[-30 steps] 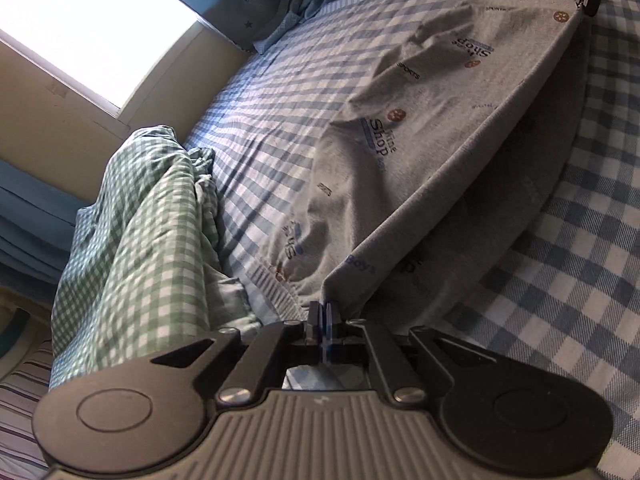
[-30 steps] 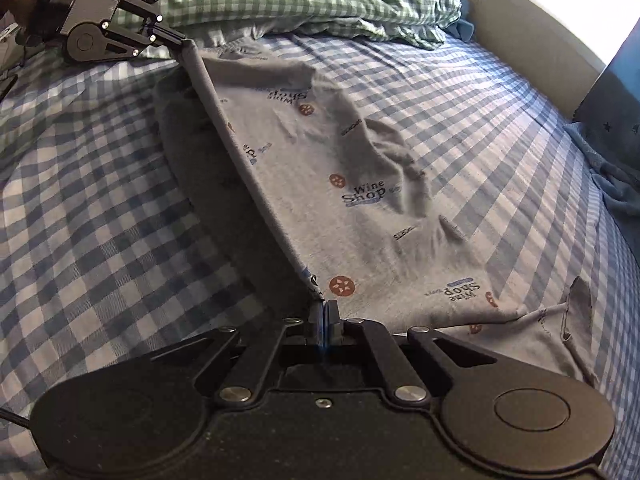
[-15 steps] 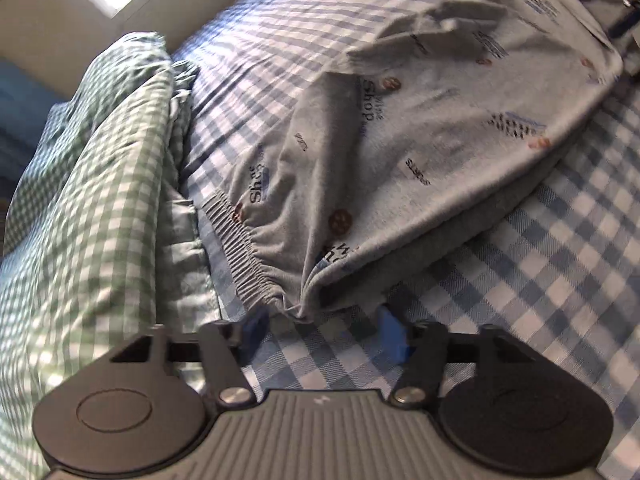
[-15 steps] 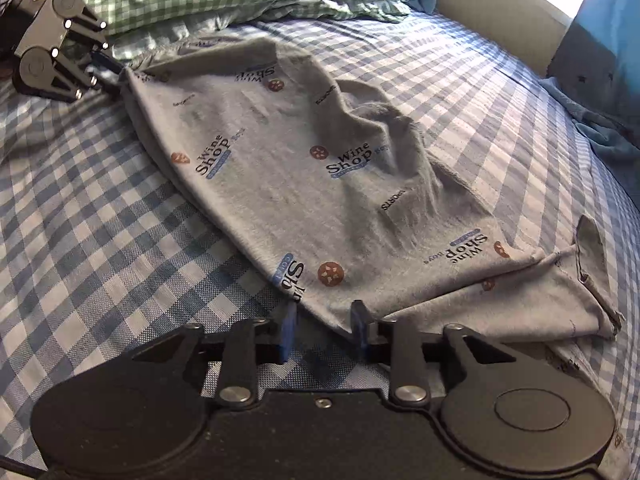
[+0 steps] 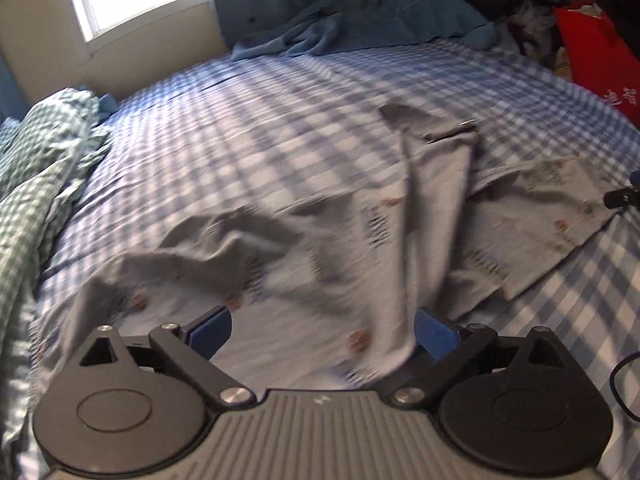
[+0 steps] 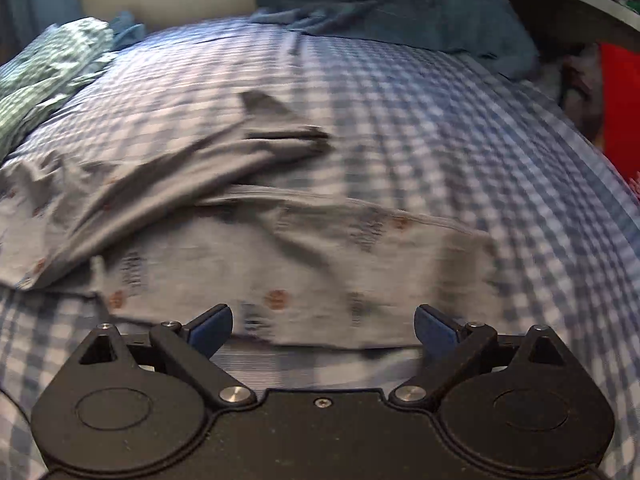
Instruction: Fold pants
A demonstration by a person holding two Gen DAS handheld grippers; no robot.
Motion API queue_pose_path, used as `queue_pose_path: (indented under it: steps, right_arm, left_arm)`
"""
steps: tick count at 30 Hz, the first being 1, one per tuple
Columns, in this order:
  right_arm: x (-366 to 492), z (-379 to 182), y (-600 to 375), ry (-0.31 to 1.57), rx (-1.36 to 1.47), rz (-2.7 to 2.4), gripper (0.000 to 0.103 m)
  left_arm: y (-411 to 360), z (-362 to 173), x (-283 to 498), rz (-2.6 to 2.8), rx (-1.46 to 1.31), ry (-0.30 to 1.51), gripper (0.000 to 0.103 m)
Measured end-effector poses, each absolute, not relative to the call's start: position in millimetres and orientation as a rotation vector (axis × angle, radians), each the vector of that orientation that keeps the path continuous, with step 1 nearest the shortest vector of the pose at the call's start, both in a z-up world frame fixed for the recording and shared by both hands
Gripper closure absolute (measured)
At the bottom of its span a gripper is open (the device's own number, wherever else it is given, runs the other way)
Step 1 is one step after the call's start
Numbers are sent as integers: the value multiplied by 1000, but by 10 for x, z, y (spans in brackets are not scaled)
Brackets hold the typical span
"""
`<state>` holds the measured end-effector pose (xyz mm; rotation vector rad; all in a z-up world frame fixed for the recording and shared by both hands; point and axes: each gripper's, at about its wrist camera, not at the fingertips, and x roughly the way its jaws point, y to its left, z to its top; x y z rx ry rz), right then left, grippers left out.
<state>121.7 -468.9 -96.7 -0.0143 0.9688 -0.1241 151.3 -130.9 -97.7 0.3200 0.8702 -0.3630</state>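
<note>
1. Bed [image 5: 280, 92]: a blue-and-white checked sheet fills both wrist views; a green checked quilt [image 5: 36, 168] is bunched at the left edge, and blue bedding [image 5: 360, 24] lies along the far side.
2. Grey printed pants [image 5: 304, 248]: they lie loose on the sheet, near the middle of the bed, creased and partly doubled over. One fold ridge runs toward a far corner, and a flatter panel extends to the right. In the right wrist view the pants [image 6: 320, 264] lie just beyond the fingers.
3. Handling, as a judgement: the fabric looks light, soft and limp, so it will sag and wrinkle when lifted. A hemmed edge or outer corner probably offers the surest hold.
4. Left gripper [image 5: 322, 330]: the jaws have just been opening and stand spread wide above the cloth, pinching nothing.
5. Right gripper [image 6: 322, 326]: the jaws have just been opening and stand spread, with nothing gripped.
6. Hard to make out: motion blur smears the print. Waistband and leg ends cannot be told apart.
</note>
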Motion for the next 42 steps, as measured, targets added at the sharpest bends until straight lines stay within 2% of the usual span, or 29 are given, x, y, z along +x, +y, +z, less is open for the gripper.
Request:
queue_pose_path:
  steps: [4,6,7,9,13,14,15,16,17,18,21,22,29,30,31,32,34,35,36,42]
  right_arm:
    - [1460,-978,-5531,959,27,-146,18]
    - [1639,-1036,-5821,976,59,-118,31]
    - [1724,-1086,-5918,990,80,-97,35]
    - [1855,-1183,-6058,1024,122,-31,48]
    - [1953,-1299,-6064,1082,130,110,58]
    - [1951,-1315,-6042,1085,116,122,68]
    - [1944,-1321,-6024,1083,96,122,87]
    - [1941,-1319,-6014,1084,80,122,96]
    - [1936,-1309,-6016,1083,78,127,99]
    - [1926,-1286,-6007,1077,63,126,101]
    - [1930,-1181,-5992,1054,-42,108,102]
    - [1938,-1133,-6039,1046,-50,95,102]
    - [2043,-1096,-6258,1078,-43,109,101]
    - [2063,-1154,-6224,1101,-38,135,97]
    - [2079,-1188,-6187,1116,-49,137,92]
    - [2088,-1189,-6159,1115,-57,132,82]
    - [2099,-1113,-6122,1087,-40,120,65]
    - [2126,-1062,-6099,1073,-36,114,49]
    - [2165,-1015,-6057,1055,-44,114,39]
    - [2831,-875,-5428,983,-108,246,36]
  left_arm:
    - [-2192,-1081,1667,-427,329,859,2]
    - [-2567,-1155,1755,-443,314,873,3]
    - [-2724,-1184,1786,-453,301,876,3]
    - [-2992,-1254,1851,-477,274,895,8]
    - [-3314,-1438,1962,-508,209,974,14]
    - [-3362,-1482,1985,-504,192,997,20]
    - [-3397,-1525,2001,-505,179,1021,25]
    - [-3426,-1563,2014,-508,169,1044,35]
    - [-3448,-1603,2024,-509,160,1063,47]
    - [-3466,-1631,2027,-506,156,1075,51]
    - [-3535,-1630,2026,-509,144,1066,63]
    - [-3563,-1626,2033,-525,128,1074,72]
    - [-3775,-1620,2016,-552,114,1104,73]
    - [-3745,-1587,2009,-543,108,1103,73]
    - [-3688,-1538,1993,-534,101,1095,68]
    - [-3599,-1461,1972,-518,98,1079,57]
    - [-3362,-1303,1930,-466,92,1033,43]
    - [-3198,-1238,1908,-436,83,1016,39]
    - [-3040,-1198,1901,-400,72,1010,38]
    - [-2176,-1211,1972,-171,-22,1045,38]
